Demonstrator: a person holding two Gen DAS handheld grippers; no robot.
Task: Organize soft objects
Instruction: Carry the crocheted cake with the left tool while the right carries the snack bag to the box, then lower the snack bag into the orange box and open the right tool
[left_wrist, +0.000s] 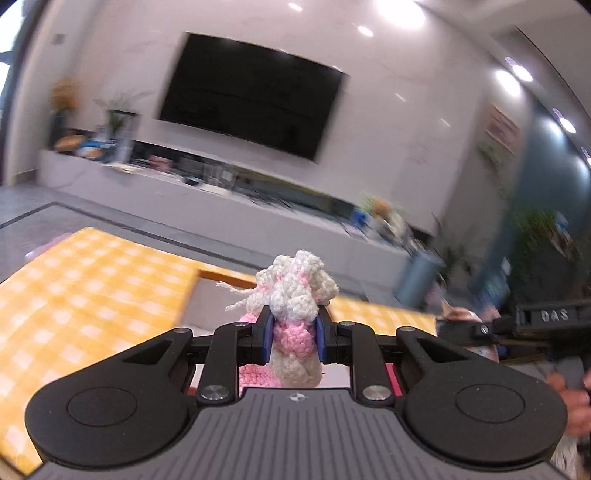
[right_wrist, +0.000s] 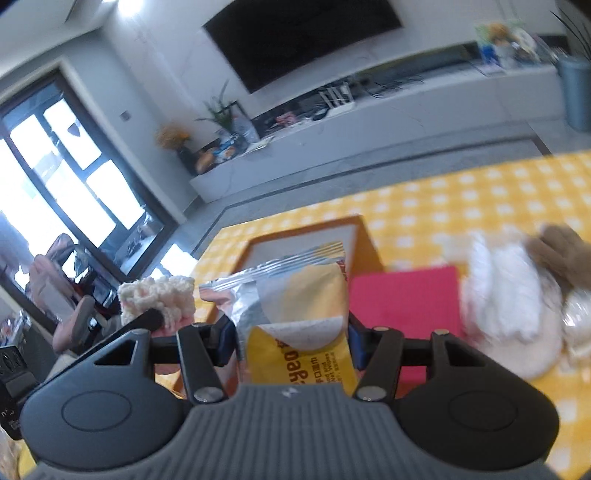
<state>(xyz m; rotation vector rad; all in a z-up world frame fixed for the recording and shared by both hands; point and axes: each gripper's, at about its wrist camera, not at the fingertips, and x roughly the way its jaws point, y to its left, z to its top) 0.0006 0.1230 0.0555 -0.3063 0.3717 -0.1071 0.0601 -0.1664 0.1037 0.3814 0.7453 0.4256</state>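
Showing both claws lifted above the yellow checked table (right_wrist: 480, 199), the left gripper (left_wrist: 293, 334) pinching a light, squashy crochet toy (left_wrist: 295, 291) at mid-body and the right gripper (right_wrist: 291, 332) clamping a slippery, crinkly wipes packet (right_wrist: 295, 295) across its middle.

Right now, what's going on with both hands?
The left gripper is clamped on a pink-and-white crocheted toy, held up above the yellow checked tablecloth. The right gripper grips a yellow wet-wipes packet over the orange-rimmed tray. A red cloth and a white plush toy lie on the table.
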